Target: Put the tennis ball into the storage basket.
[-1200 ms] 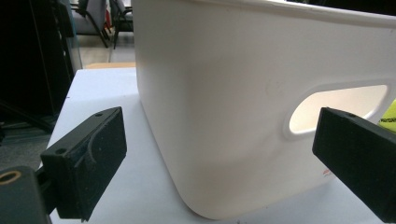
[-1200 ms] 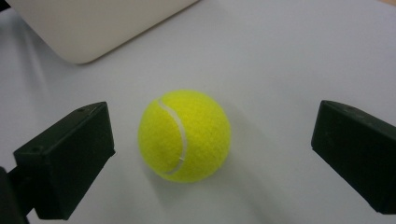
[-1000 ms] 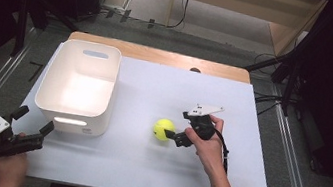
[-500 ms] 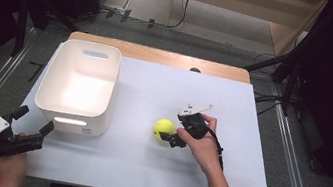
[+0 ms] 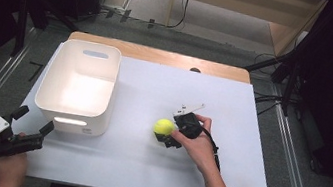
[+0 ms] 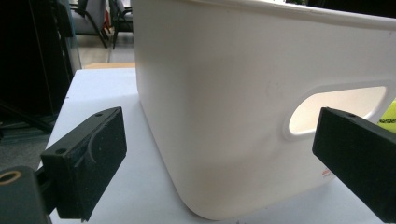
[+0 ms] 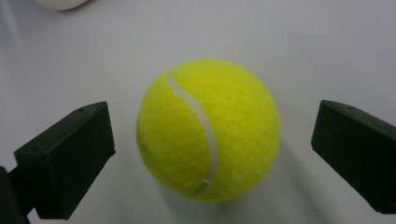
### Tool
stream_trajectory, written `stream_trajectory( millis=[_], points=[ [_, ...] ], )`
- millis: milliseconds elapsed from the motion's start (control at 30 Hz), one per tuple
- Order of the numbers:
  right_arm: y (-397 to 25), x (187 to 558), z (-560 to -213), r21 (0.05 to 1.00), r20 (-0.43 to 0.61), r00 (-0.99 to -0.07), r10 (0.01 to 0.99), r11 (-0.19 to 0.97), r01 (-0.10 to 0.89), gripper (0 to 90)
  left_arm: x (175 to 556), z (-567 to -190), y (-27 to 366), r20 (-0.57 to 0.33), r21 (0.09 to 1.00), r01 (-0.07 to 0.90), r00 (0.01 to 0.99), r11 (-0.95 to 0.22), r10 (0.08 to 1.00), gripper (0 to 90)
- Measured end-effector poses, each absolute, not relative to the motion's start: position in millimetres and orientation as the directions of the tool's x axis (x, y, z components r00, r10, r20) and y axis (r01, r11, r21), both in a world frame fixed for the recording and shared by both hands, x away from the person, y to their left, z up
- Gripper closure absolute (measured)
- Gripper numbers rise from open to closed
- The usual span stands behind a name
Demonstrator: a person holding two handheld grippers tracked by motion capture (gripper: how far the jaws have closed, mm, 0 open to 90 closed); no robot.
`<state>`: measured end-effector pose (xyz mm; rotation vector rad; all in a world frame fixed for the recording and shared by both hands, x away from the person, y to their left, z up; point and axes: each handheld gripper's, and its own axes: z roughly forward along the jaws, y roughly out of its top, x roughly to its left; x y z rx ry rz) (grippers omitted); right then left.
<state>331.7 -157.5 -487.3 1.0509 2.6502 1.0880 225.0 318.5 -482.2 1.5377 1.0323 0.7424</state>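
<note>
A yellow tennis ball rests on the white tabletop, right of a white plastic bin. My right gripper is at the ball, open, with one jaw on each side. In the right gripper view the ball sits between the two black jaws of that gripper, with a gap on both sides. My left gripper is held open near the table's front left corner, pointing at the bin's near wall. In the left gripper view, the bin and its handle slot lie beyond the open gripper.
The bin looks empty from above. A wooden strip runs along the table's far edge. Metal rails flank both sides of the table. Bare white surface spreads in front of and right of the ball.
My right gripper has moved left and closer to the ball, so its jaws now stand around it. The ball and my left gripper have stayed in place.
</note>
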Motion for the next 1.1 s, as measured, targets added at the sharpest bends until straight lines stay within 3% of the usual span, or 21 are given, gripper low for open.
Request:
stream_trajectory(
  millis=[300, 567, 833, 900, 1100],
  points=[
    [-148, 332, -495, 0.613, 0.140, -0.762, 0.632, 0.549, 0.568, 0.0, 225, -482, 318, -0.068, 0.974, 0.224, 0.427, -0.033, 0.902, 2.8],
    [-146, 333, -495, 0.618, 0.122, -0.761, 0.637, 0.552, 0.560, 5.4, 225, -482, 319, -0.069, 0.974, 0.225, 0.428, -0.033, 0.901, 2.8],
    [-144, 332, -496, 0.620, 0.108, -0.758, 0.643, 0.553, 0.557, 15.1, 225, -482, 319, -0.071, 0.973, 0.227, 0.429, -0.031, 0.901, 2.8],
    [-142, 332, -498, 0.611, 0.114, -0.756, 0.644, 0.555, 0.565, 21.3, 225, -482, 319, -0.071, 0.973, 0.227, 0.429, -0.031, 0.901, 2.8],
    [-142, 333, -499, 0.614, 0.128, -0.755, 0.643, 0.546, 0.569, 23.6, 225, -482, 319, -0.072, 0.974, 0.227, 0.430, -0.031, 0.900, 2.8]
  ],
)
